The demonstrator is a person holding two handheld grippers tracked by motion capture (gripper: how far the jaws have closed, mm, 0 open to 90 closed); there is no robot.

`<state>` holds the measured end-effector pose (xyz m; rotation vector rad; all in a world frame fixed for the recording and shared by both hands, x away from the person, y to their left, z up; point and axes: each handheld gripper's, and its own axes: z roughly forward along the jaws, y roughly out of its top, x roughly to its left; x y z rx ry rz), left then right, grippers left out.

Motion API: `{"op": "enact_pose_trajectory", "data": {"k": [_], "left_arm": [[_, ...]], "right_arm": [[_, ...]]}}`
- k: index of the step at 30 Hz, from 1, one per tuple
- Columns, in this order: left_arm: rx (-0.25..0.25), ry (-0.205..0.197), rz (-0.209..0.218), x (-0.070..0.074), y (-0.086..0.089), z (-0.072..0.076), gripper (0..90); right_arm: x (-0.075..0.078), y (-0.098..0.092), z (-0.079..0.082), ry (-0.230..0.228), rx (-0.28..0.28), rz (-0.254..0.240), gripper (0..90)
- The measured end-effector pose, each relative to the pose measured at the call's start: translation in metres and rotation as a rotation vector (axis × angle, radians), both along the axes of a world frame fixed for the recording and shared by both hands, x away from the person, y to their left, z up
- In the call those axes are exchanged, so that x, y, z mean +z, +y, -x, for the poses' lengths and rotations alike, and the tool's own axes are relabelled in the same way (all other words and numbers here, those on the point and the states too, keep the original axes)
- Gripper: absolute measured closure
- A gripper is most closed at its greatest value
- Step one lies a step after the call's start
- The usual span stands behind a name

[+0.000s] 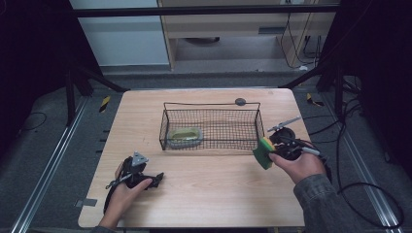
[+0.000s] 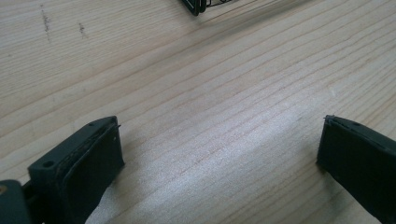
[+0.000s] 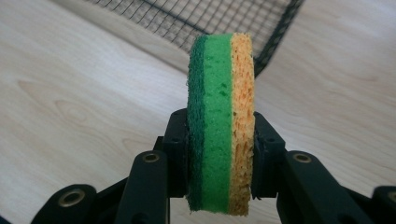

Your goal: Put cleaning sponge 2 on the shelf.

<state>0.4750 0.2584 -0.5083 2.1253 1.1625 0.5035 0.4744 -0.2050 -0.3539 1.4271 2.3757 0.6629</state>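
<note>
While a black wire basket [image 1: 211, 127] sits toward the far side of the wooden table [image 1: 204, 194], the right gripper [image 1: 270, 150] clamps a green-and-yellow sponge [image 1: 265, 152] on edge just off the basket's near right corner. Near that basket's left end, the left gripper [image 1: 154, 180] rests spread apart, holding nothing.

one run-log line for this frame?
right gripper: shut on sponge | left gripper: open, on table | basket: holds dish
</note>
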Motion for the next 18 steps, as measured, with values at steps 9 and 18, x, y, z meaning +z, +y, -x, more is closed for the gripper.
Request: {"op": "enact_pose_trajectory", "data": {"k": [9,18], "left_arm": [[0.001,-0.004,0.002,0.000,0.000,0.000,0.0],[-0.001,-0.004,0.002,0.000,0.000,0.000,0.0]], "right_arm": [[0.031,-0.026,-0.007,-0.077,-0.080,-0.004,65.3],[0.052,-0.029,-0.020,-0.117,-0.104,0.003,65.3]]}}
